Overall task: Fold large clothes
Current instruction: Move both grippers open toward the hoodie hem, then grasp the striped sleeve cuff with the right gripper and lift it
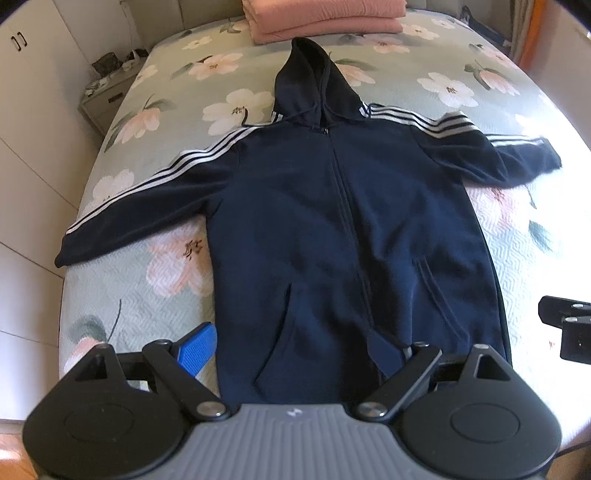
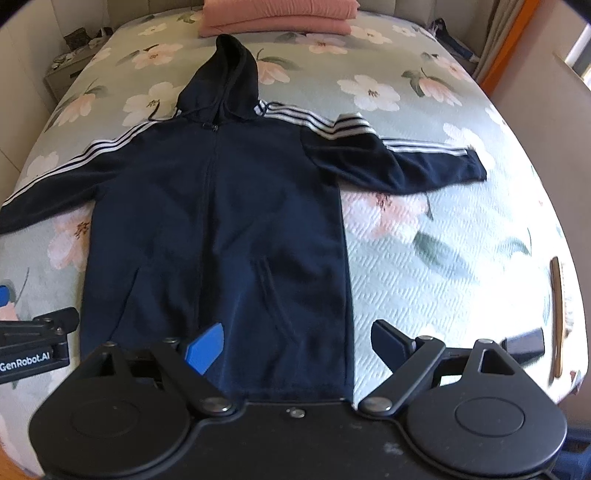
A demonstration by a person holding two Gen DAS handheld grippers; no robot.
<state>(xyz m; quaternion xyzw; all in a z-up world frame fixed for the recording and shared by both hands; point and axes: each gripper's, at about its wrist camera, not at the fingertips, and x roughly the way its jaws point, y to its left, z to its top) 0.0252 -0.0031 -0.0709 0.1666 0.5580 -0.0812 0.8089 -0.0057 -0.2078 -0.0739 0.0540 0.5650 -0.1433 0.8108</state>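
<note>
- Hoodie [image 1: 332, 206] flat on bed [image 1: 155, 295], hood toward 12 o'clock.
- Left hand-held gripper [image 1: 291, 345] agape over hem.
- Right hand-held gripper [image 2: 295, 341] agape; only its view shows stick [image 2: 557, 314] at 3 o'clock.

**Home bedroom**

Bed [image 1: 155, 295] with quilted green floral bedspread fills both views. Folded pink blankets [image 1: 325, 18] stacked at the head end against a padded headboard [image 2: 406, 5]. Small nightstand [image 1: 101, 101] with clutter beside the bed on the left, white cabinet doors [image 1: 26, 55] next to it. Curtain [image 2: 506, 33] and bright daylight on the right. Wooden floor [image 1: 11, 454] at lower left.
</note>
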